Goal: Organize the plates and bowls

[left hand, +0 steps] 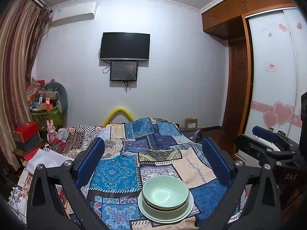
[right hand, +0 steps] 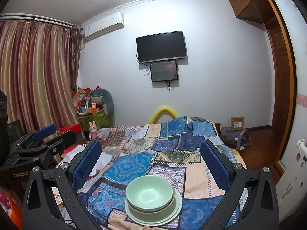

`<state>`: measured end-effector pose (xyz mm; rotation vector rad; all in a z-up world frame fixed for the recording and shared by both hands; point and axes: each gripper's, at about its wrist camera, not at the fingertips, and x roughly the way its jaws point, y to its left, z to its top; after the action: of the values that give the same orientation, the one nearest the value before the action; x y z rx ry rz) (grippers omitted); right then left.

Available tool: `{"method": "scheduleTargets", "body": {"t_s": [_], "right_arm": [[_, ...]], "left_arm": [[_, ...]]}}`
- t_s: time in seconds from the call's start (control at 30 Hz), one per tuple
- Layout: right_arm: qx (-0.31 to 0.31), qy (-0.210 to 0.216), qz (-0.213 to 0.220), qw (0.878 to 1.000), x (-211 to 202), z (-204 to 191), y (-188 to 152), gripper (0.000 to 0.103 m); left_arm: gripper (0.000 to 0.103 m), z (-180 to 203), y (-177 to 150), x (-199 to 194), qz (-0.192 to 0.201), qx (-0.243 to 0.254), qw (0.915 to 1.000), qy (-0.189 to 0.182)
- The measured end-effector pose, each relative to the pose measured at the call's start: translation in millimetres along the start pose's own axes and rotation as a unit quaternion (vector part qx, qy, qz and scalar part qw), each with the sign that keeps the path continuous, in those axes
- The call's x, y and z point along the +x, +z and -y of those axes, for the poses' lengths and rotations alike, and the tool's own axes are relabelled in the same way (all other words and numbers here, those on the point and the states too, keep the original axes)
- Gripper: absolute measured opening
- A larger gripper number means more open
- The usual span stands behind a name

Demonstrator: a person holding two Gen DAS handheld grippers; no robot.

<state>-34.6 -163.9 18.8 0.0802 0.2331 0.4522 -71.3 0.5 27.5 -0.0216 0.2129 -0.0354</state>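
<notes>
1. Bowls (left hand: 165,192), two nested, sit on a green plate (left hand: 180,213) on the patchwork cloth (left hand: 115,174), at its near edge, well short of the wall television (left hand: 125,46).
2. Your left gripper (left hand: 153,164) is spread wide and empty; the stack lies ahead between its fingers, toward the right one.
3. Your right gripper (right hand: 151,164) is likewise spread and empty; the stack (right hand: 151,199) sits centred, so you judge neither hand clearly nearer.
4. Round stack: no long axis.

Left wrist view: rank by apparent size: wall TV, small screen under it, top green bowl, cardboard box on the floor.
As they look in the left wrist view:
1. TV
2. top bowl, nearly as wide as the TV, but only because it sits close to the camera
3. small screen
4. cardboard box
</notes>
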Motion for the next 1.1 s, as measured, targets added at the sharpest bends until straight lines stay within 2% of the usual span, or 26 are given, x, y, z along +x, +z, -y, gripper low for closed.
{"method": "scheduleTargets", "body": {"t_s": [1.1], "right_arm": [[0.001, -0.004, -0.001, 1.0, -3.8, 3.6, -0.9, 0.103]], "left_arm": [[0.103, -9.1, -3.3, 16.8, -0.014, -0.004, 0.9998, -0.016]]}}
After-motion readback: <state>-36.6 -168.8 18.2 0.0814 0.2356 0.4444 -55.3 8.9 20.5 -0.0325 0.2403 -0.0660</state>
